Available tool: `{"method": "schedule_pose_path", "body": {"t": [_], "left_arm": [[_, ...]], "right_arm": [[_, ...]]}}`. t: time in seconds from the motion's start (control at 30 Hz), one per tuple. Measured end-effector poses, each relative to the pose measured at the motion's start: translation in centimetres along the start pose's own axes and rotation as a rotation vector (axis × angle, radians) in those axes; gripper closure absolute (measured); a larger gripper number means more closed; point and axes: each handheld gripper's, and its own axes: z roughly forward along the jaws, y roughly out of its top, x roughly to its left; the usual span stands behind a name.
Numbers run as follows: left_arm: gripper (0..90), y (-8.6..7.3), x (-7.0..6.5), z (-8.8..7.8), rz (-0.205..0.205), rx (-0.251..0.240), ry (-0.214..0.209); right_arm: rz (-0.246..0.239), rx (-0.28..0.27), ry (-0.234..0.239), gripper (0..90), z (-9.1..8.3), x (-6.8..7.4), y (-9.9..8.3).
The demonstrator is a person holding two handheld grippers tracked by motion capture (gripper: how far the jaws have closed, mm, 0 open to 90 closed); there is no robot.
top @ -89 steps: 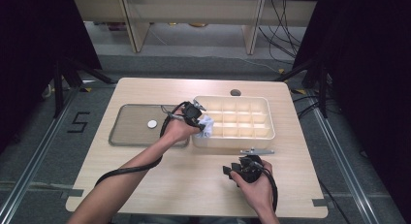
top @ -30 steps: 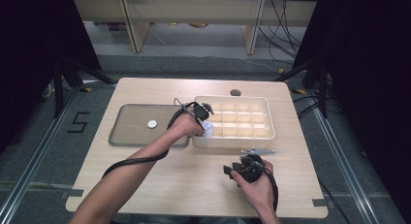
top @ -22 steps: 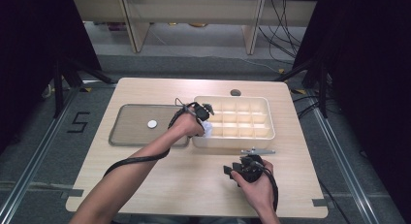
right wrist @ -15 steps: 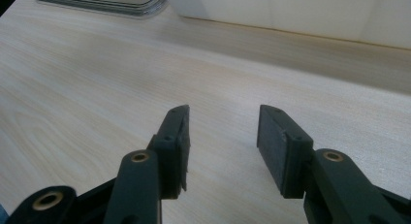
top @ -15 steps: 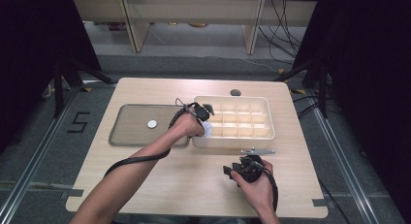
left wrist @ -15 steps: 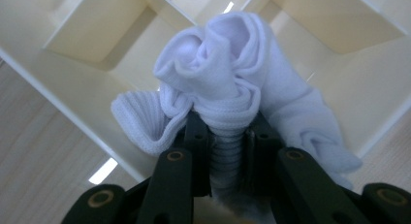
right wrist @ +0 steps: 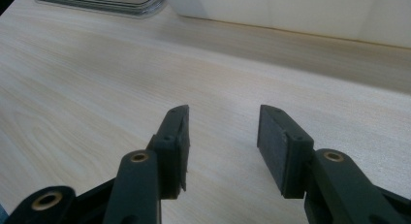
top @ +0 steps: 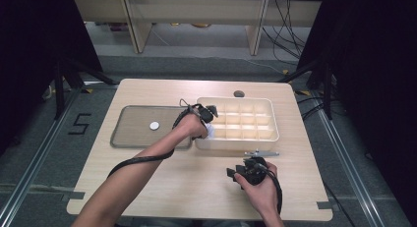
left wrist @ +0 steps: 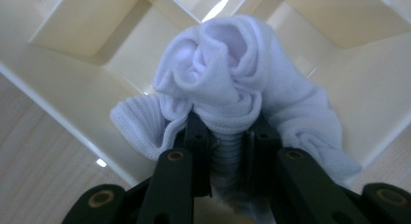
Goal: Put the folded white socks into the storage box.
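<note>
Gripping a rolled white sock [left wrist: 232,83], the left gripper [left wrist: 227,132] holds it over a near-left cell of the cream divided box [top: 265,120]. Right gripper [right wrist: 222,146] spread, nothing between jaws, low over wooden table [top: 162,187].

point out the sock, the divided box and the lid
sock [left wrist: 228,73]: left gripper view, bunched top.
divided box [top: 273,120]: high view, right rim.
lid [top: 133,136]: high view, flat panel.
</note>
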Motion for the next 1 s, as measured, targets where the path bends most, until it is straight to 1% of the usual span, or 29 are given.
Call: {"method": "schedule_pose_path", "body": {"t": [0.03,0.07,0.17,0.2,0.23,0.33,0.37,0.4,0.43,0.47,0.5,0.53,0.6,0.63,0.67,0.7,0.73,0.77,0.8,0.83,0.87,0.9,0.93,0.97,1.0], "left_arm": [[75.5,0.0,0.0,0.0,0.003,0.004,0.002],[75.5,0.0,0.0,0.1,0.003,0.004,0.000],[75.5,0.0,0.1,0.1,0.000,0.006,-0.005],[75.4,0.0,0.1,0.1,0.002,0.005,-0.004],[75.4,0.0,0.1,0.1,0.004,0.005,-0.005],[74.7,0.0,0.1,0.0,0.000,0.001,-0.008],[74.0,-0.1,0.2,-0.3,-0.023,-0.010,-0.019],[73.4,-0.2,0.2,-0.4,-0.032,-0.022,-0.020],[72.7,-0.2,0.3,-0.6,-0.045,-0.023,-0.027],[71.7,-0.3,0.5,-0.7,-0.048,-0.024,-0.035],[71.1,-0.4,0.6,-0.7,-0.074,-0.041,-0.046],[70.3,-0.4,0.6,-0.8,-0.078,-0.049,-0.051],[68.7,-0.5,0.7,-1.1,-0.080,-0.056,-0.050],[67.0,-0.5,0.7,-1.3,-0.084,-0.066,-0.048],[65.0,-0.5,0.7,-1.5,-0.090,-0.080,-0.050],[62.7,-0.5,0.7,-1.5,-0.090,-0.080,-0.050],[59.5,-0.5,0.8,-2.2,-0.091,-0.110,-0.048],[57.5,-0.5,0.9,-2.5,-0.095,-0.128,-0.049],[56.1,-0.5,0.9,-2.5,-0.095,-0.128,-0.049],[55.2,-0.4,0.9,-3.2,-0.101,-0.159,-0.042],[54.2,-0.3,0.9,-3.5,-0.093,-0.171,-0.041],[53.3,-0.3,0.9,-3.5,-0.093,-0.171,-0.041],[53.1,-0.1,0.9,-3.8,-0.091,-0.216,-0.037],[53.3,0.0,0.9,-3.8,-0.086,-0.235,-0.025],[54.7,0.1,0.8,-3.7,-0.091,-0.237,-0.022]], "right_arm": [[-0.002,0.001,0.003,55.5,0.0,0.0,0.0],[-0.004,0.008,-0.005,55.5,0.0,0.0,0.0],[-0.008,0.006,0.001,55.4,0.0,0.0,0.0],[-0.004,0.006,0.000,55.4,0.0,0.0,0.0],[-0.005,-0.006,0.007,55.3,0.0,-0.1,0.0],[0.000,0.000,0.001,55.0,0.0,0.0,0.0],[-0.001,0.001,-0.002,55.0,-0.1,0.0,0.0],[-0.007,-0.001,-0.002,54.9,-0.1,0.0,0.0],[-0.002,0.005,-0.012,54.9,-0.1,0.1,0.0],[0.006,0.002,0.001,54.9,-0.1,0.1,0.0],[0.001,0.004,0.003,54.9,-0.1,0.1,0.0],[-0.007,0.001,0.005,54.9,-0.2,0.1,0.0],[-0.002,-0.001,0.006,54.9,-0.2,0.2,0.0],[-0.001,-0.010,0.012,54.9,-0.2,0.2,0.0],[-0.002,-0.012,0.005,55.0,-0.2,0.2,0.0],[-0.002,-0.012,0.005,55.0,-0.2,0.2,0.0],[-0.005,-0.002,0.015,55.0,-0.3,0.3,0.0],[-0.006,-0.011,0.023,55.0,-0.2,0.3,0.0],[-0.006,-0.011,0.023,55.0,-0.2,0.3,0.0],[-0.003,-0.018,0.021,55.0,-0.3,0.4,0.0],[-0.019,-0.030,0.013,55.0,-0.2,0.4,0.0],[-0.019,-0.030,0.013,55.0,-0.2,0.4,0.0],[-0.019,-0.030,0.021,55.0,-0.3,0.4,0.1],[0.001,-0.027,0.021,55.0,-0.4,0.6,0.0],[0.004,-0.025,0.023,55.1,-0.4,0.6,0.0]]}}
